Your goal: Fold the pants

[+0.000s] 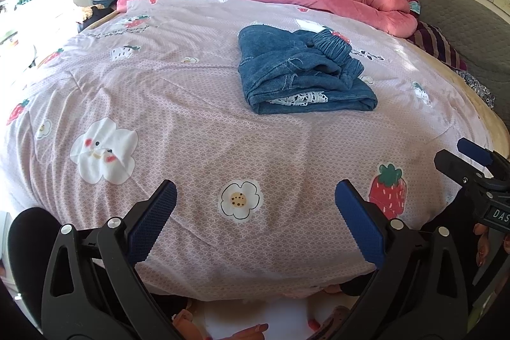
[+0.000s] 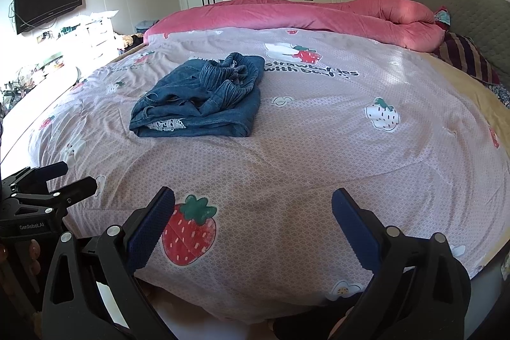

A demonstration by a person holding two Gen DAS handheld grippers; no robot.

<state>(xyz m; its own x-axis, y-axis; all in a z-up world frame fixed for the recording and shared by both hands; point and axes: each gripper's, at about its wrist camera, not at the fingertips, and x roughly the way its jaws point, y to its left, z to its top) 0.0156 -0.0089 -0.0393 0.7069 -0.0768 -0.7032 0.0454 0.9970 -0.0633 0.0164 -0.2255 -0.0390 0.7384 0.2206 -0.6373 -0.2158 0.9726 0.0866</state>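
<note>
Blue-padded left tongs [image 1: 255, 222] and right tongs [image 2: 253, 228] hover spread wide and empty over the near edge of the bed [image 1: 191, 148]. Ahead, well apart from both, the jeans [image 1: 299, 69] lie mid-bed in a folded bundle, ahead-right of the left tongs, ahead-left of the right. Its long axis seems to run away from the cameras, waistband at the far end; neither hand looks clearly nearer.
</note>
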